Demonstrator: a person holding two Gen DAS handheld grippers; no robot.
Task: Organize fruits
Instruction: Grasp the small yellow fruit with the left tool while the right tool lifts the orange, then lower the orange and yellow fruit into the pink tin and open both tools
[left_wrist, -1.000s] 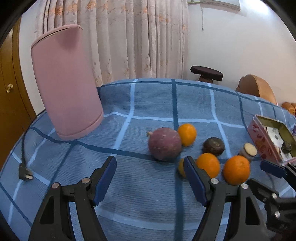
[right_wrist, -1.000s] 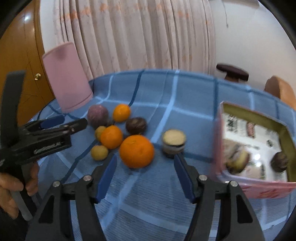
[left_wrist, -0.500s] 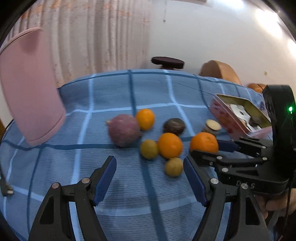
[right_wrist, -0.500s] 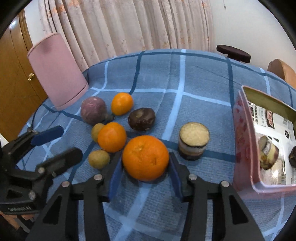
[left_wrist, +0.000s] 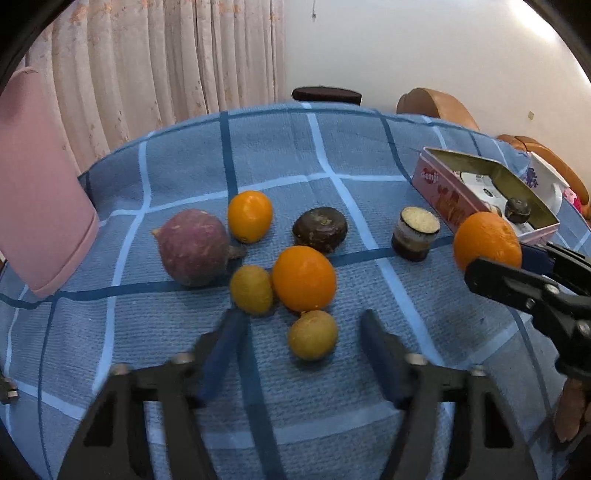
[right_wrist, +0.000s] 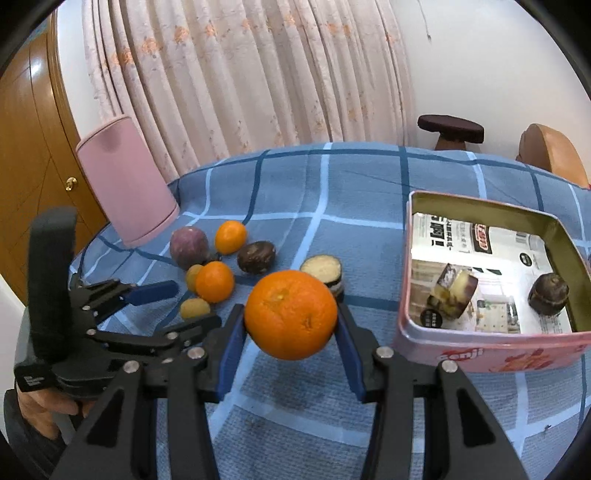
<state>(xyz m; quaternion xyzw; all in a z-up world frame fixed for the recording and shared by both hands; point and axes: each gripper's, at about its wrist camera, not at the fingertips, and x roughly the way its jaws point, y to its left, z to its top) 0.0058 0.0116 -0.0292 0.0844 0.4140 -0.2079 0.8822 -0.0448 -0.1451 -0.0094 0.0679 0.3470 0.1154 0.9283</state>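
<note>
My right gripper (right_wrist: 291, 328) is shut on a big orange (right_wrist: 291, 319) and holds it above the cloth, left of a pink tin (right_wrist: 480, 354). The orange also shows in the left wrist view (left_wrist: 487, 240). My left gripper (left_wrist: 301, 332) is open, its fingers either side of a small yellow-brown fruit (left_wrist: 313, 334). Beyond lie an orange (left_wrist: 304, 278), another yellow fruit (left_wrist: 251, 290), a purple round fruit (left_wrist: 194, 246), a small orange (left_wrist: 250, 216), a dark fruit (left_wrist: 320, 229) and a cut piece (left_wrist: 415, 233).
The tin (left_wrist: 439, 192) holds a dark fruit (right_wrist: 547, 293) and a cut piece (right_wrist: 452, 291) on printed paper. A pink cylinder (right_wrist: 127, 184) stands at the back left of the blue checked cloth (right_wrist: 332, 192). A stool (right_wrist: 450, 129) and chair stand behind.
My right gripper closed on the big orange and lifted it off the cloth toward the tin. My left gripper swung right and moved forward around the small yellow-brown fruit.
</note>
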